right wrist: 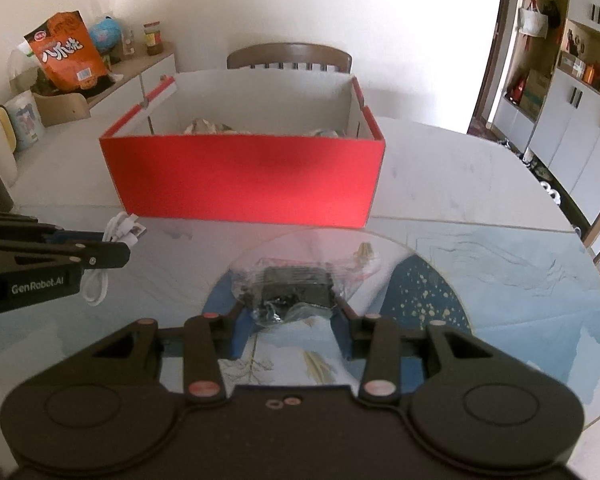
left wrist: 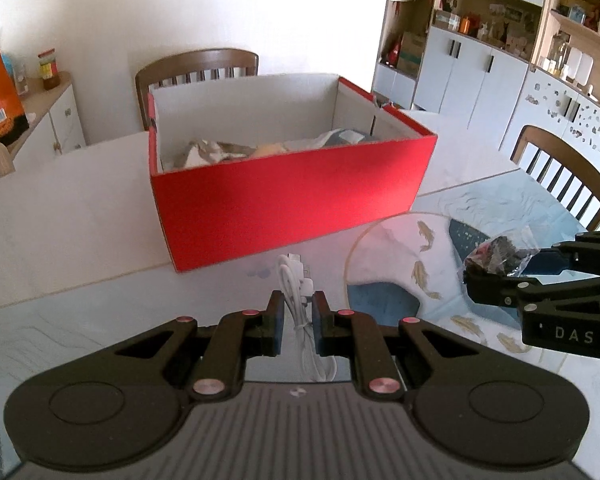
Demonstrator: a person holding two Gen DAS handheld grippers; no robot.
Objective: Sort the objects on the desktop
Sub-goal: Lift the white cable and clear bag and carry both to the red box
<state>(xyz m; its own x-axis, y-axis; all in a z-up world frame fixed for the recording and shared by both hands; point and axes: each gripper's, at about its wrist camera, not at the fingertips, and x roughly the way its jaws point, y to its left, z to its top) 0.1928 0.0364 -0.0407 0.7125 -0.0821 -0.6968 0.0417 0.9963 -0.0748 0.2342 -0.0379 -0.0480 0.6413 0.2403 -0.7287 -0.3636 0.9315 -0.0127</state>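
Ahead of your grippers, the open red cardboard box (right wrist: 244, 184) holds crumpled paper (left wrist: 204, 152). Your left gripper (left wrist: 298, 316), marked "GenRobot.AI", pinches a coiled white cable (left wrist: 300, 292). Your right gripper (right wrist: 290, 312), marked "DAS", squeezes a black thing in clear wrap (right wrist: 296, 284).

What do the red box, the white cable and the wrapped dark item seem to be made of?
Red box: probably cardboard, matte red outside, pale inside, thin cut edges. White cable: smooth plastic-sheathed cord, bundled with a tie. Wrapped dark item: clear crinkly plastic film with glints; the dark content is unclear.
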